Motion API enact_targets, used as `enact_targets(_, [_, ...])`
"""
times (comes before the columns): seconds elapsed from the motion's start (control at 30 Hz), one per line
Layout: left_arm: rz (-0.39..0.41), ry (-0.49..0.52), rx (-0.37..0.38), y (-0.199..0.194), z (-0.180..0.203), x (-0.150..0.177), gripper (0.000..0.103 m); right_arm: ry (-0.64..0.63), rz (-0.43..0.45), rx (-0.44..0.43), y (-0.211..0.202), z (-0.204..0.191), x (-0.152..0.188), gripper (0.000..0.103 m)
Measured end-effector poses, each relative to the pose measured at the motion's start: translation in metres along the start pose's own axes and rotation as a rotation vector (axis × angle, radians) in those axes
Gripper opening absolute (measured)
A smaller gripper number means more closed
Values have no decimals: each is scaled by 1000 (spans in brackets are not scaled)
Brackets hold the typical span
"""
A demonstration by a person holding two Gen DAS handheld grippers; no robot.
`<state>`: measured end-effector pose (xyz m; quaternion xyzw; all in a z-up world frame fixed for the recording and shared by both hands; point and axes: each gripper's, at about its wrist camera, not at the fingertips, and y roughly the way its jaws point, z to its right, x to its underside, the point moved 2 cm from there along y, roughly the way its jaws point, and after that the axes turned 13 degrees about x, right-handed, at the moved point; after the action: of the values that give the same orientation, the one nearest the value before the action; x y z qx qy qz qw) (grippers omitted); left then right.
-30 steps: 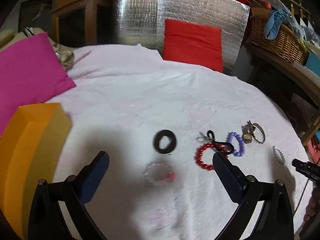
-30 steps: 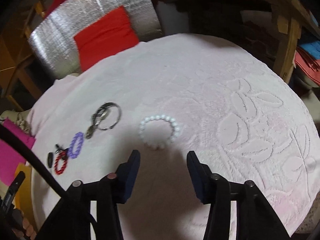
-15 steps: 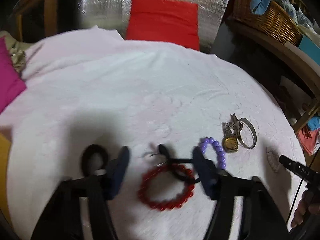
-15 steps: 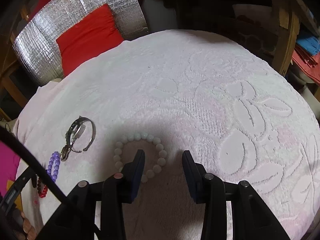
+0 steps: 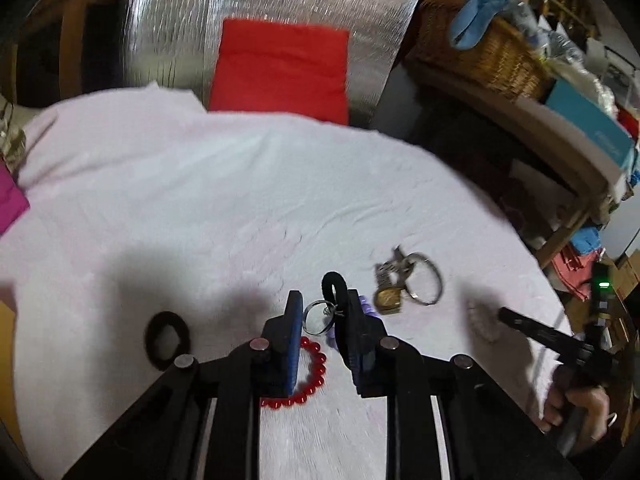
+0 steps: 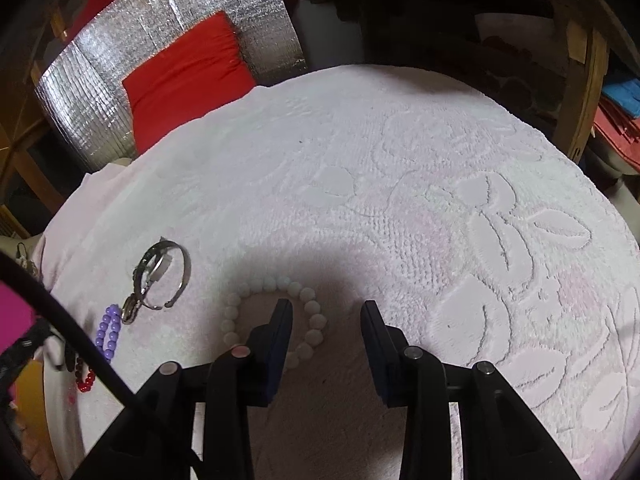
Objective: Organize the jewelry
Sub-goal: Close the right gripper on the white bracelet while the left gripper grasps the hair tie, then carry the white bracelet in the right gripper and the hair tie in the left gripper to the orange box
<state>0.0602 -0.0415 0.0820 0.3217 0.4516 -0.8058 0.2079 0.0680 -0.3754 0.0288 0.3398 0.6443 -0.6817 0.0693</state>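
In the left wrist view my left gripper (image 5: 320, 304) is low over the white cloth (image 5: 200, 200), its jaws narrowed but still apart around a small silver ring (image 5: 318, 316) and a black loop (image 5: 334, 286). A red bead bracelet (image 5: 310, 364) lies under the fingers, a purple bead bracelet (image 5: 366, 306) just right. A gold watch (image 5: 390, 298) and a metal bangle (image 5: 428, 284) lie further right. In the right wrist view my right gripper (image 6: 326, 308) is open, its left finger inside a white bead bracelet (image 6: 308, 320).
A black hair tie (image 5: 166, 338) lies left of my left gripper. A red cushion (image 5: 280, 68) leans on a silver panel (image 5: 260, 12) at the back. A wicker basket (image 5: 488, 56) stands on a shelf at the right. A pink pillow (image 5: 10, 200) is at the left edge.
My left gripper moved right from the clear bracelet to the red one and the ring, and its jaws narrowed. My right gripper moved down onto the white bracelet.
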Motion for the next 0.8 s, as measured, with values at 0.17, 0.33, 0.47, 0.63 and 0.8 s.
enact_targets(0.17, [55,29,-41,-37,0,-7,21,-45,10,52,4,-10,3,23])
enact_targets(0.33, [80,21,-113,-66,-21,-3,21,-142,7,119,3,-32,11,11])
enact_targets(0.47, [97,-9,-168,-86,-42,1,21,-194,40,171,-3,-44,17,10])
enact_targets(0.63, [132,-34,-224,-112,-58,6,21,-140,60,105,-22,-42,13,10])
enact_targets(0.8, [155,-61,-241,-131,-66,13,21,-88,95,-47,-58,-44,9,10])
